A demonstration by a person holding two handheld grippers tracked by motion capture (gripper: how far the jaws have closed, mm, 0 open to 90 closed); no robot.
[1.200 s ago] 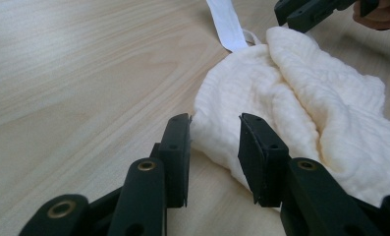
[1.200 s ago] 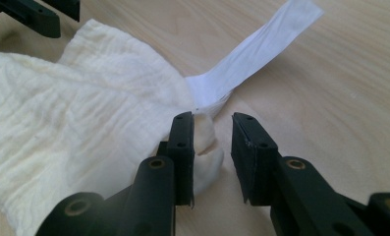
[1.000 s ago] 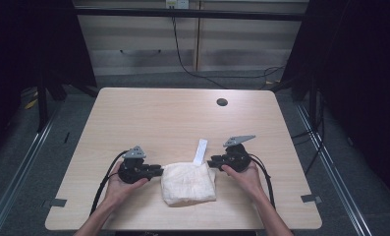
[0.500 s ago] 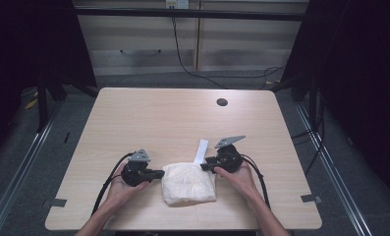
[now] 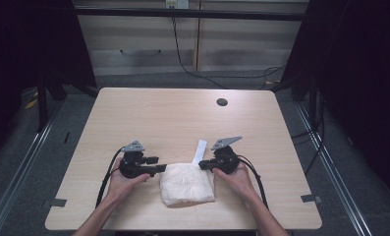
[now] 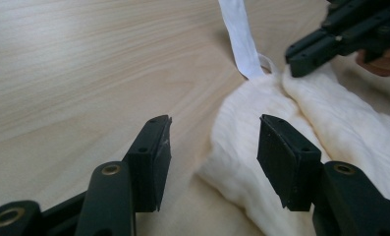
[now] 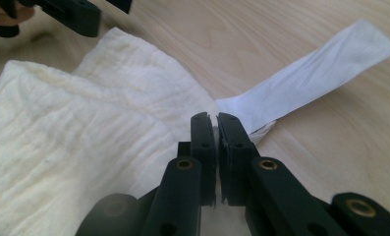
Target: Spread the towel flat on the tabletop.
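On a wooden table (image 5: 133,113), the right gripper (image 7: 216,129) pinched a folded cream cloth (image 5: 187,184) at its corner. The left gripper (image 6: 212,147), its jaws just spread, straddled the cloth's opposite edge without pressing it.

Cream cloth (image 5: 187,183): soft, crinkled gauze weave, matt. White tag (image 5: 200,150) at its 1 o'clock: smooth, flat. Table (image 5: 173,118): pale wood-grain, satin. Gripper pads (image 6: 155,157): black matt plastic.

Light wood tabletop (image 5: 173,118) with a round cable hole (image 5: 222,102) far beyond the grippers, grey floor (image 5: 30,162) with metal rails (image 5: 15,177) either side, pale cabinet (image 5: 148,44) behind, dangling black cables (image 5: 180,54), dark curtains (image 5: 364,73) flanking, dim light
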